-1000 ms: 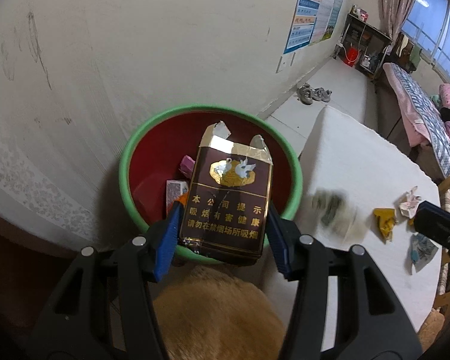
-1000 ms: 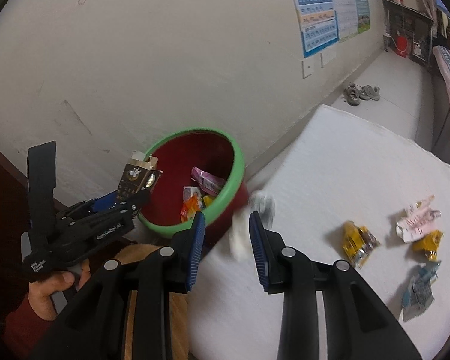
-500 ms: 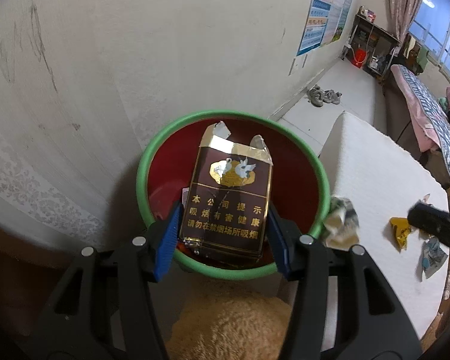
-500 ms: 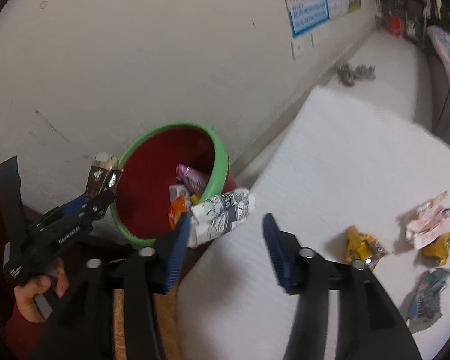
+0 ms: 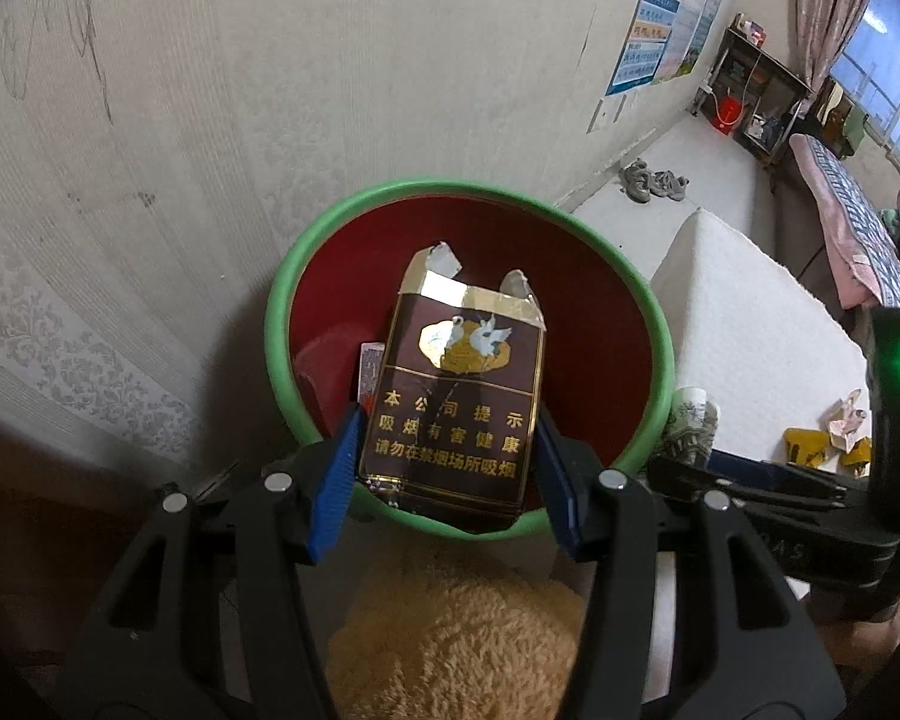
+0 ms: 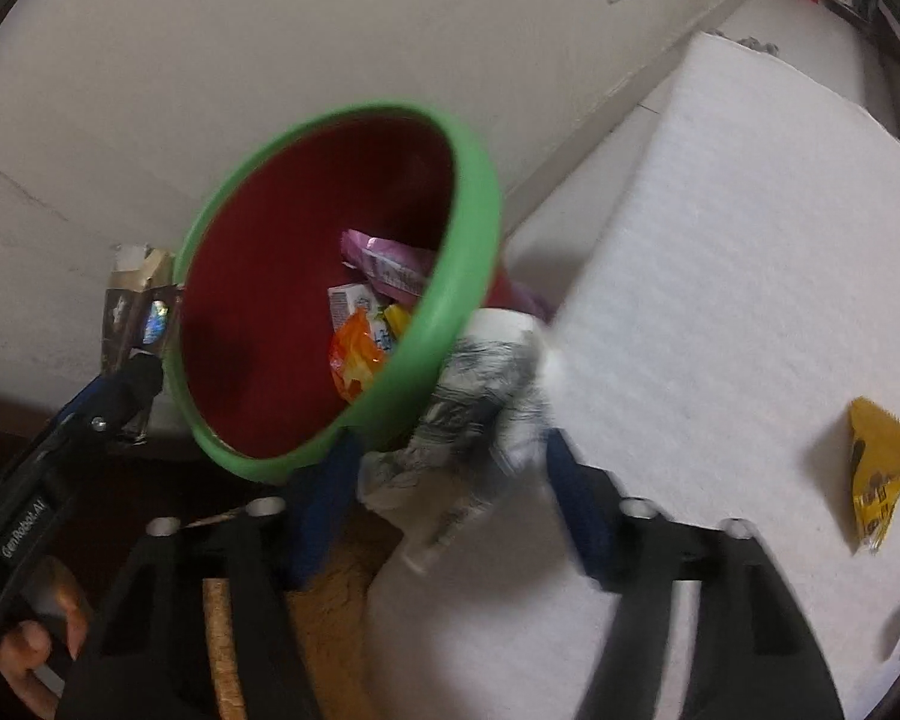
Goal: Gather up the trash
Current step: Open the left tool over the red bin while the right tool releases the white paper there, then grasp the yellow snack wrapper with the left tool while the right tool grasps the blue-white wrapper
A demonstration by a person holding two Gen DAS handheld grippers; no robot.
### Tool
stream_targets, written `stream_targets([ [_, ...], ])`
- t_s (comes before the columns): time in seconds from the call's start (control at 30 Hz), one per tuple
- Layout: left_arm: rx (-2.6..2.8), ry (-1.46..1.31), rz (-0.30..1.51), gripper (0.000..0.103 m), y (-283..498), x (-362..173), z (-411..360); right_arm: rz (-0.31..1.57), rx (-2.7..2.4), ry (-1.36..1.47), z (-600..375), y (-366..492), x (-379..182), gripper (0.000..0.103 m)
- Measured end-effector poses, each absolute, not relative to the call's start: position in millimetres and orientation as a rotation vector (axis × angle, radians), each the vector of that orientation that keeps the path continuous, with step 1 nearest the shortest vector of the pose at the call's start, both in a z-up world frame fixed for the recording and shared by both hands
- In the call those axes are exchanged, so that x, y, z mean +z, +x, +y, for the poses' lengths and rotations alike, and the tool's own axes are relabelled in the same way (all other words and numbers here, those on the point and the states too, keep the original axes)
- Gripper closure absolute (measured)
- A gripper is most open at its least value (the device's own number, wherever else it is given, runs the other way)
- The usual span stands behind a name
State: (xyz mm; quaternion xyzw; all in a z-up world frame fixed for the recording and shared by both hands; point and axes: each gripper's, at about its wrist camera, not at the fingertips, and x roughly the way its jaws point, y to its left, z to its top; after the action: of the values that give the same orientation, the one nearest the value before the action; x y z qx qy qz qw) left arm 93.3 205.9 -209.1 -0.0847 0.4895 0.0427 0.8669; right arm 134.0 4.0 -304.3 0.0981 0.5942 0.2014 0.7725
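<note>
Maroon-and-gold cigarette pack point(image 5: 456, 414), torn open at the top, is sitting pinched btwn the blue pads of the left tongs point(image 5: 447, 468), gripped at its lower sides. Long axis is running straight out along the fingers, torn end pointing away, hanging over the mouth of the red bin w/ green rim point(image 5: 660, 348) — prob. so a release drops it straight in w/ the wrappers point(image 6: 360, 354) already lying inside.

Crumpled grey-printed paper cup point(image 6: 480, 414) is lying btwn the pads of the right tongs point(image 6: 450, 492), outside the bin and against its rim; picture is blurred. Jaws have just been closing w/ the cup btwn them; can't tell if they're gripping yet. Cup's long axis is slanting, pale rim end up toward the bin.

Yellow wrapper point(image 6: 879, 480) is lying on the white worktop point(image 6: 720, 240), apart, not yet collected.
</note>
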Motion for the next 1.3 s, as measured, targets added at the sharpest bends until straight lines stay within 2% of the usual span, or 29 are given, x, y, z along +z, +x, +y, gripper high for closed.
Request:
stream_targets([
  [0.03, 0.089, -0.174, 1.026, 0.051, 93.7, -209.8, 206.8, 1.283, 0.438, 0.229, -0.1, 132.0, -303.6, 0.052],
  [0.1, 0.091, -0.168, 1.025, 0.051, 95.5, -210.0, 209.6, 1.258, 0.429, 0.249, -10.9, 128.0, -296.4, 0.066],
  [0.13, 0.092, -0.169, 1.021, 0.051, 96.2, -209.6, 210.4, 1.240, 0.421, 0.255, -17.9, 126.5, -292.1, 0.068],
  [0.37, 0.104, -0.148, 1.015, 0.051, 109.2, -209.5, 212.1, 1.075, 0.494, 0.294, -16.7, 134.3, -226.2, 0.068],
  [0.4, 0.109, -0.143, 1.015, 0.051, 112.2, -209.6, 212.1, 1.058, 0.519, 0.286, -7.1, 139.2, -217.5, 0.065],
  [0.43, 0.111, -0.139, 1.019, 0.046, 114.9, -210.0, 211.5, 1.050, 0.532, 0.282, 0.1, 141.7, -213.9, 0.064],
  [0.47, 0.112, -0.138, 1.021, 0.040, 116.7, -209.8, 210.8, 1.045, 0.541, 0.281, 4.4, 143.1, -211.4, 0.058],
  [0.5, 0.117, -0.136, 1.019, 0.027, 117.9, -209.6, 210.6, 1.044, 0.557, 0.285, 10.5, 146.2, -209.3, 0.046],
  [0.53, 0.129, -0.133, 1.008, 0.022, 118.2, -208.1, 210.6, 1.039, 0.565, 0.291, 14.6, 148.4, -207.2, 0.043],
  [0.63, 0.134, -0.133, 1.000, 0.022, 117.8, -204.5, 209.9, 1.014, 0.559, 0.300, 16.2, 150.5, -198.5, 0.041],
  [0.83, 0.118, -0.115, 0.986, 0.022, 112.6, -196.8, 199.7, 0.978, 0.522, 0.281, -13.1, 130.4, -182.7, 0.030],
  [0.9, 0.107, -0.115, 0.977, 0.022, 108.3, -191.9, 193.1, 0.970, 0.483, 0.255, -30.4, 117.5, -181.9, 0.024],
  [1.3, -0.044, -0.090, 0.954, 0.022, 85.9, -167.4, 122.9, 1.029, 0.127, 0.252, -183.9, 14.8, -220.9, 0.016],
])
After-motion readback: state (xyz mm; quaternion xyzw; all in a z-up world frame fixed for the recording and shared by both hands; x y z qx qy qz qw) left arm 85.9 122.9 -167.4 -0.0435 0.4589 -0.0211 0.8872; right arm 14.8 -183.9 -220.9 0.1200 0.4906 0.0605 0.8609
